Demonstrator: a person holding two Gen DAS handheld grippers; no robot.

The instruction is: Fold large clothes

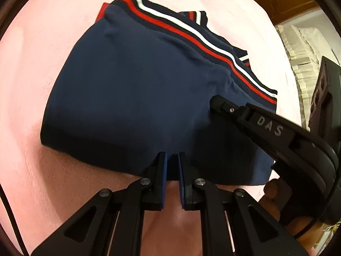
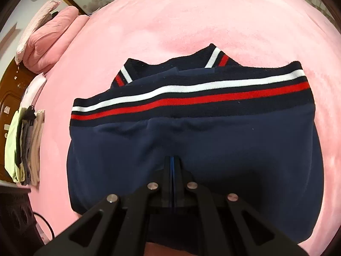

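The left gripper [image 1: 172, 160], black with blue ribbed pads, points steeply down at the near edge of a folded navy-blue knit garment [image 1: 132, 85]. Its jaws stand a narrow slit apart, nearly pressed together; the tips overlap the garment's near hem, but whether any cloth is caught between the pads cannot be told. The right gripper [image 2: 173, 162], of the same black build, has its jaws pressed fully together, the blue pads meeting in a thin line, with no cloth between them. Seen from the left wrist, its closed tip rests against the upper right part of the navy cloth, just below the striped band, and a black arm marked "DAS" [image 1: 269, 125] runs back from it to the right. A person's fingers [image 1: 271, 189] show at the lower right of that view, under the right gripper's body.

The garment lies folded into a compact, roughly rectangular bundle in the middle of a pink plush bedspread [image 2: 191, 21]. Its ribbed hem band [image 2: 191, 93], dark with one white and one red stripe, runs across the far side, with more striped ribbing peeking out behind it.

At the left edge of the right wrist view, a folded pink quilt [image 2: 49, 36] lies near the head of the bed, and a small stack of pale green, grey and beige clothes [image 2: 23, 145] sits well apart from the navy bundle.
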